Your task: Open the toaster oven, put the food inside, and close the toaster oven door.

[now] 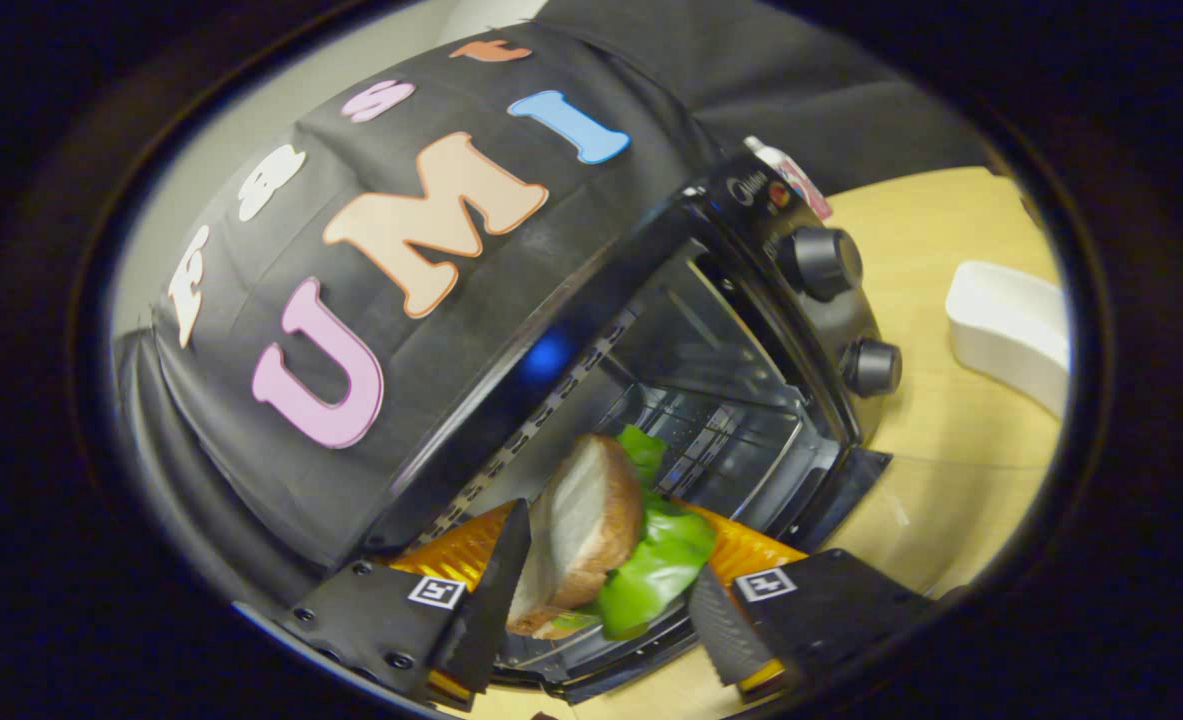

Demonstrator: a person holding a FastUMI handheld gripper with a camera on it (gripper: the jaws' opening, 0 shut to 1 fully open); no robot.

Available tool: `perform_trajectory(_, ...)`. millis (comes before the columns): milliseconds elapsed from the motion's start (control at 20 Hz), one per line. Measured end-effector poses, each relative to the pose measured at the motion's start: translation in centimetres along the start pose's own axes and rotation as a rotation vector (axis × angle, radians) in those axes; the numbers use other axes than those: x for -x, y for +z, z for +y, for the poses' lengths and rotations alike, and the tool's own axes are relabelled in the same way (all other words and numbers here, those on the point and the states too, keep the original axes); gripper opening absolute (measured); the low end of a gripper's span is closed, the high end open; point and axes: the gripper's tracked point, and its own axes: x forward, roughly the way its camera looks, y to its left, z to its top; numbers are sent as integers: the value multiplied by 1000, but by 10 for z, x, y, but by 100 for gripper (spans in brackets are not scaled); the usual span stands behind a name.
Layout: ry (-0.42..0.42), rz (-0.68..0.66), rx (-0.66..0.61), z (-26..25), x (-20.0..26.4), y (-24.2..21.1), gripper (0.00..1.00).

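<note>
Gripping the brown bread sandwich with green lettuce, apparently from both sides, the claw hovers before the open black toaster oven.

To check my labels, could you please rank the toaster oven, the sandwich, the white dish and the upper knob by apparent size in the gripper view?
1. toaster oven
2. sandwich, enlarged by nearness, between the gripper fingers
3. white dish, partly cut off, so unsure against the sandwich
4. upper knob
</note>
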Motion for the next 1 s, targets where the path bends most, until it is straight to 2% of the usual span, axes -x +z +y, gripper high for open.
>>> perform_trajectory(150, 16, -26, 36, 2, 15, 5, 99)
perform_trajectory(250, 16, -45, 59, 0, 22, 11, 99)
perform_trajectory(500, -75, -119, 219, -14, 39, 44, 99)
perform_trajectory(700, -101, -165, 300, -20, 50, 61, 99)
perform_trajectory(1000, -55, -231, 497, 0, 102, 87, 100)
